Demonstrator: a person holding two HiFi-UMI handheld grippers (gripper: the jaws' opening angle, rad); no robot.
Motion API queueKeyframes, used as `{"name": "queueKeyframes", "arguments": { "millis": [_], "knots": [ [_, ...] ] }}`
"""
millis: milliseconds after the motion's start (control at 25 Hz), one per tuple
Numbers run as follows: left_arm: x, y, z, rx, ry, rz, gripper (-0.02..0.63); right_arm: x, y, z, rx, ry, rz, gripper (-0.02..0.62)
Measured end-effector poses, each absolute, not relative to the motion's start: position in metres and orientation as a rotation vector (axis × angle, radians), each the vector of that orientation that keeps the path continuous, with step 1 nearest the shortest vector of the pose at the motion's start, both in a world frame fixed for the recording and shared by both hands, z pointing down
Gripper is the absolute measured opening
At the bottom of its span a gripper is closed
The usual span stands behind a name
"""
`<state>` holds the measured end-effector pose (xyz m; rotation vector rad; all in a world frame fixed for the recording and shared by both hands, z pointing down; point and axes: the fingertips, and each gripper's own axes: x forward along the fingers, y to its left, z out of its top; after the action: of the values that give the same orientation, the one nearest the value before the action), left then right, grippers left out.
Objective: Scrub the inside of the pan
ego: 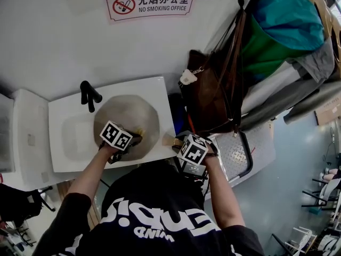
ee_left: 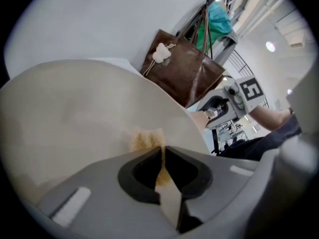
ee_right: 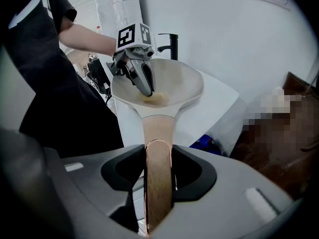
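Mid-scrub: right gripper (ee_right: 158, 159) clamped on the wooden handle (ee_right: 159, 133) steadies the pan (ego: 130, 113) over the sink (ego: 66, 113), left gripper (ee_left: 163, 152) pinched nearly shut on a yellow scrub pad (ee_left: 145, 139) against the inner wall; next, likely sweep the pad across the unscrubbed interior under pressure.

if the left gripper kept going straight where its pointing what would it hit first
Most likely the pale inner wall of the pan, just beyond the yellowish scrub pad pinched in the left gripper; the pad seems to touch it.
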<state>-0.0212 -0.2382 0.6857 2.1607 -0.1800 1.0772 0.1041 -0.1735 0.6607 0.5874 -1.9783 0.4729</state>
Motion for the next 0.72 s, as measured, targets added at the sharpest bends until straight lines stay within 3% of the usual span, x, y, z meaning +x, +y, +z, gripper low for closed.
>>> {"name": "queueKeyframes", "arguments": {
  "millis": [360,720],
  "knots": [
    [-0.012,-0.24,0.658,2.157,-0.217,0.859,0.023,0.1,-0.173,0.684,0.573,-1.973,0.488,0.17],
    [-0.01,-0.236,0.648,2.174,-0.199,0.825,0.023,0.098,-0.172,0.689,0.555,-1.991,0.493,0.17]
  ]
}}
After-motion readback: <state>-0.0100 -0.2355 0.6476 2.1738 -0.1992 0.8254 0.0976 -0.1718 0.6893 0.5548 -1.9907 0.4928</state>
